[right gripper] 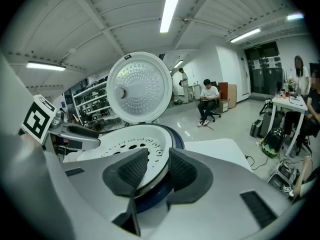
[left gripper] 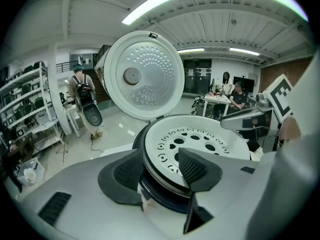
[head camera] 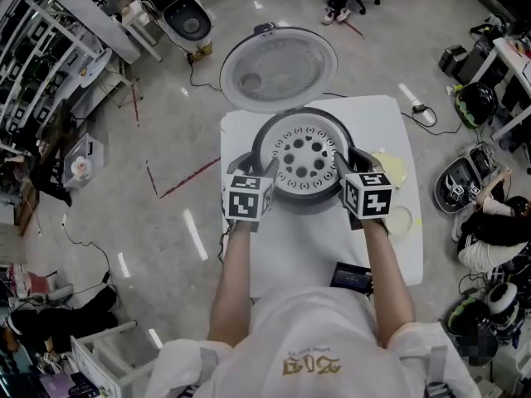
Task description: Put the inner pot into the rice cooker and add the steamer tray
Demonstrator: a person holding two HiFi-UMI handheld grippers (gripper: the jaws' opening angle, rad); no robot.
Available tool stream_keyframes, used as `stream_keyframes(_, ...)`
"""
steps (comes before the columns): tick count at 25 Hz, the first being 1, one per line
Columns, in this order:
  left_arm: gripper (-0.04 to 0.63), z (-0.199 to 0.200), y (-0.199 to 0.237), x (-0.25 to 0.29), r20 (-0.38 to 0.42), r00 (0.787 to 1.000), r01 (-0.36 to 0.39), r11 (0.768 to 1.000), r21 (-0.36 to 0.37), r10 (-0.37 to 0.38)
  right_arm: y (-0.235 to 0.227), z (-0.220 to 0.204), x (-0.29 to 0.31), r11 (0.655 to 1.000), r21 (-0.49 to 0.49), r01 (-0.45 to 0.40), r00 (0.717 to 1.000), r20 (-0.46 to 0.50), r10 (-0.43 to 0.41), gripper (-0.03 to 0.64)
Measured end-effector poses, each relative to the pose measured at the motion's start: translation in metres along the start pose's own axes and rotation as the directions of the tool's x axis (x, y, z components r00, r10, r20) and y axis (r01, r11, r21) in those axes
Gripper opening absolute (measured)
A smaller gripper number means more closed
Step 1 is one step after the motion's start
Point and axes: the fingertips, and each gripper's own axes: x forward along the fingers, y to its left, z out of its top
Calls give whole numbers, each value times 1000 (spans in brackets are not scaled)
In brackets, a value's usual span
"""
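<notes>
The rice cooker stands on a white table with its round lid swung up and back. A white steamer tray with several holes sits level in its mouth and hides what is under it. My left gripper straddles the tray's left rim; the rim runs between the pads with a gap on each side, so it is open. My right gripper straddles the right rim the same way, open, its pads apart from the tray.
Two pale round discs lie at the table's right side, and a black device at its near edge. Cables, helmets and shelving surround the table on the floor. People sit and stand farther off in the room.
</notes>
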Motion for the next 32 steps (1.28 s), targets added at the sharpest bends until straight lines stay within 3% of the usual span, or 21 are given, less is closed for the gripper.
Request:
stream_keyframes(6, 252, -13, 5, 0, -5, 1000, -16, 1000, -10, 16, -4, -6, -4, 999, -8, 33, 999, 9, -33, 138)
stream_keyframes(12, 265, -5, -2, -9, 101, 995, 30, 998, -54, -25, -3, -10, -20, 998, -12, 55, 998, 44, -54, 133)
stream_keyframes(15, 236, -5, -2, -19, 134, 990, 48, 997, -65, -39, 6, -12, -33, 998, 12, 60, 995, 77, -60, 123)
stream_keyframes(18, 194, -6, -1, -34, 174, 984, 65, 994, -89, -48, 18, -15, -47, 991, 130, 7, 991, 128, -24, 42)
stream_keyframes(21, 142, -13, -4, -48, 196, 979, 83, 991, -105, -61, 30, -22, -60, 975, 216, -48, 988, 152, 15, 10)
stream_keyframes(27, 21, -20, -11, -73, 245, 966, 115, 989, -97, -88, 60, -33, -89, 977, 200, -69, 975, 220, 24, 11)
stream_keyframes(32, 17, -27, -27, -92, 262, 949, 212, 970, -119, -176, 84, -48, -103, 985, 168, -44, 979, 204, 9, 10)
